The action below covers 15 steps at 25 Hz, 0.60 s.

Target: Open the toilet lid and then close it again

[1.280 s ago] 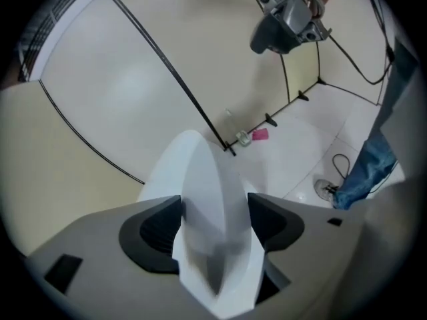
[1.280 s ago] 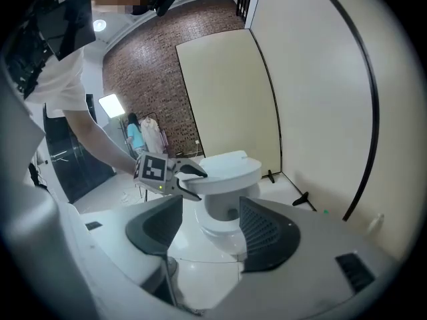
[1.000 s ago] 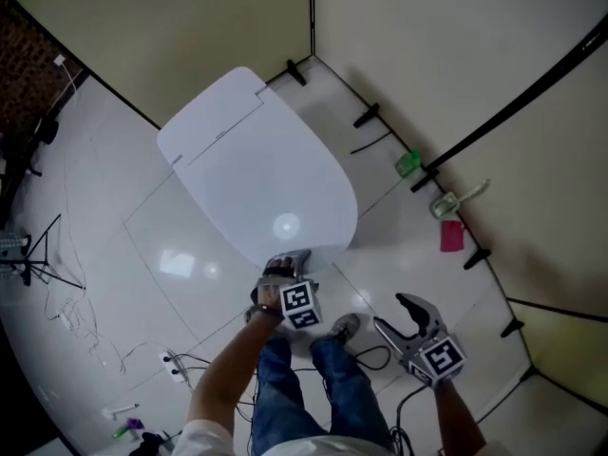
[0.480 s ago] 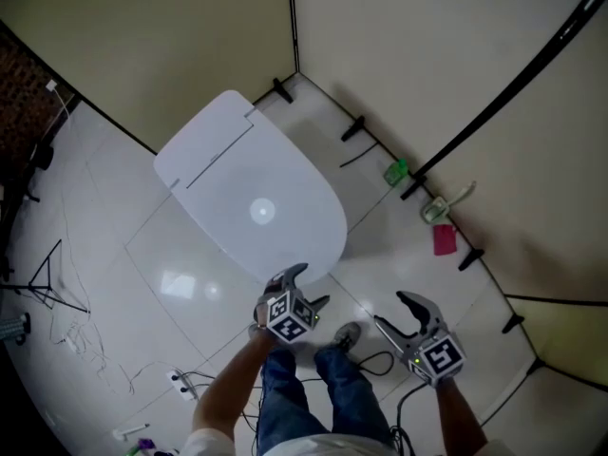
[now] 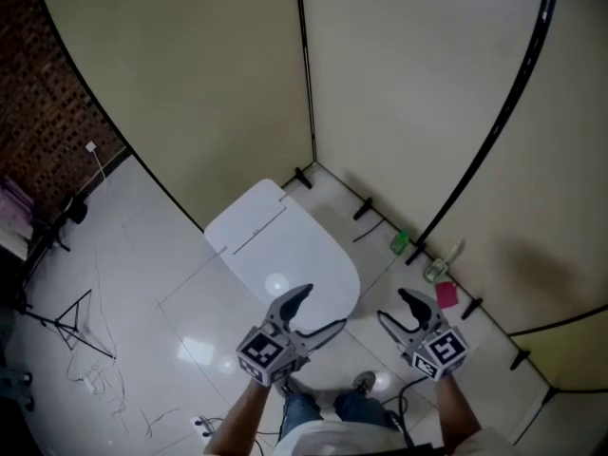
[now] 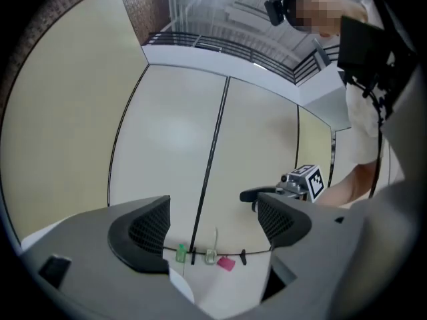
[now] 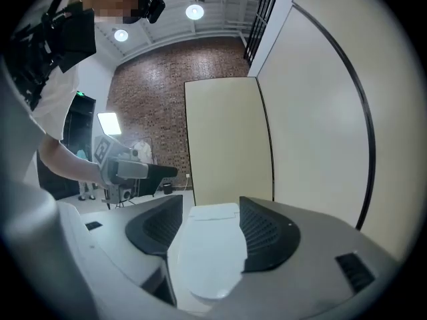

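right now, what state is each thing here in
toilet lid: closed, lying flat
left tool: open, empty, touching nothing
right tool: open, empty, touching nothing

A staged studio corner: a toilet (image 5: pixel 285 255) before beige partition panels (image 5: pixel 218 84), with a brick wall (image 5: pixel 47 93) and tripod (image 5: pixel 60 325) beside.

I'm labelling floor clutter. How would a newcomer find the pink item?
Start at the white toilet in the corner of the beige partitions. Along the foot of the right-hand partition lie three small things in a row. Past the green one and the pale one, it is the only pink one.
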Motion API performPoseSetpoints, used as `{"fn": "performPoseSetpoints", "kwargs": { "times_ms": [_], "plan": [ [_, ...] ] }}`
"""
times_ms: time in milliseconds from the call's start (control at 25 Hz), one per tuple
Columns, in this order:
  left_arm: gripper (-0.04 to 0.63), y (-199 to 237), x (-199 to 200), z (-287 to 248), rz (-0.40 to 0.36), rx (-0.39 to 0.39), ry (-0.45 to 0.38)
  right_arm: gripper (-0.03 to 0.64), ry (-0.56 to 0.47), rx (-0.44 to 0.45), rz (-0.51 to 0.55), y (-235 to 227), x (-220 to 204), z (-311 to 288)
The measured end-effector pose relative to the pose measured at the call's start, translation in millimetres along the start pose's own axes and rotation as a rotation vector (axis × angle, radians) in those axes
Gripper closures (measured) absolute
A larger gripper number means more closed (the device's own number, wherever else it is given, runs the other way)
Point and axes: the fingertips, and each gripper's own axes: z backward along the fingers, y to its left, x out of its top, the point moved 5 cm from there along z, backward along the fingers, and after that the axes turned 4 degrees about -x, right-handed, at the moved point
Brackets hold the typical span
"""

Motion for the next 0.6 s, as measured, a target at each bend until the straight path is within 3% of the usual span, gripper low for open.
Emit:
{"fn": "performPoseSetpoints", "kwargs": {
  "times_ms": [200,600],
  "plan": [
    [0.187,-11,49,33,-0.053,-0.006,-0.057,0.348,-0.067,0.035,0.061,24,44,-11],
    [0.187,-19,59,46,-0.1,0.035,-0.036,0.348,-0.068,0.083,0.113,38,55,-13]
  ]
}}
